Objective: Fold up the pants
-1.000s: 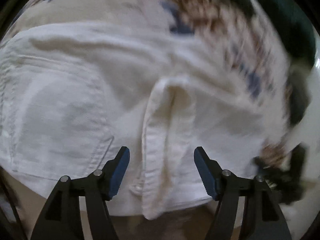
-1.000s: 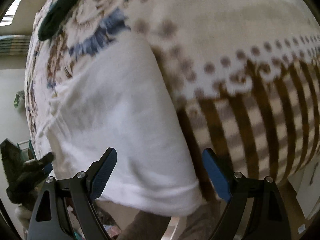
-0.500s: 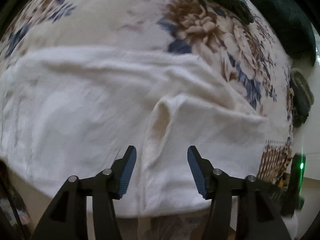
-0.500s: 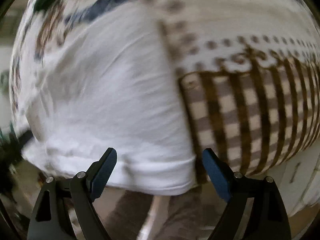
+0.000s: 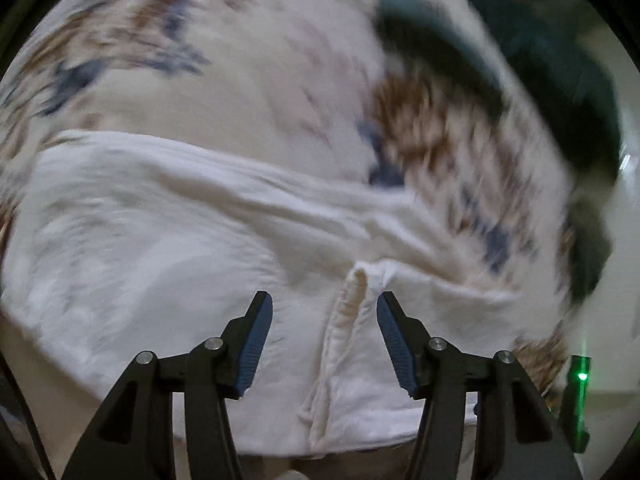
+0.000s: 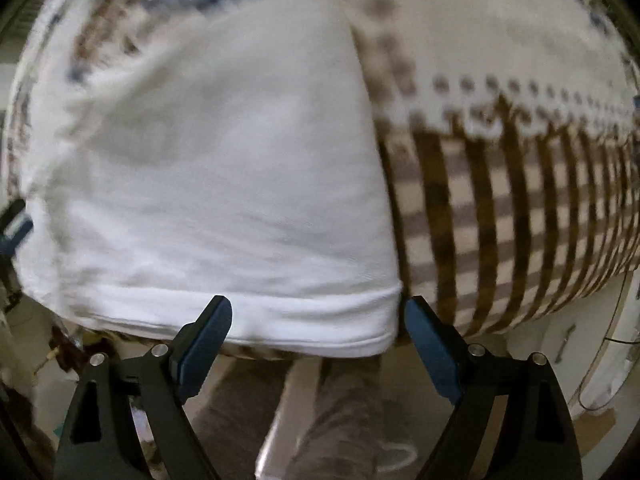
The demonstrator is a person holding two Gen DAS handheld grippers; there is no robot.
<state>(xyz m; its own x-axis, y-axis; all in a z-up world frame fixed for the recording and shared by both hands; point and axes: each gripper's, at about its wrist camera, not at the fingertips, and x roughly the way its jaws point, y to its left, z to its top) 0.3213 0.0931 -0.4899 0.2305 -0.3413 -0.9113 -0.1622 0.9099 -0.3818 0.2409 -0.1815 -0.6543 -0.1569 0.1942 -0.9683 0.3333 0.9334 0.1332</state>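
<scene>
Pants (image 5: 168, 248) lay spread over the near edge of a bed whose patterned cover (image 5: 280, 92) showed blurred brown and blue flowers; I saw no box, basket or other container in either view. The cloth was white and wrinkled, with long creases running across it. From my left wrist camera, a thick seamed ridge (image 5: 348, 320) stood up out of the fabric, between the blue pads of my left gripper (image 5: 325, 344). Those jaws were opening, and neither pad pressed on the ridge. My right gripper (image 6: 318, 354) hung spread wide, just over the hemmed edge (image 6: 280, 324) of the pants, with nothing pinched. Beside that hem the cover turned to brown stripes (image 6: 480, 208). Dark green cloth (image 5: 448, 52) lay at the far side of the bed, too blurred for me to identify.
</scene>
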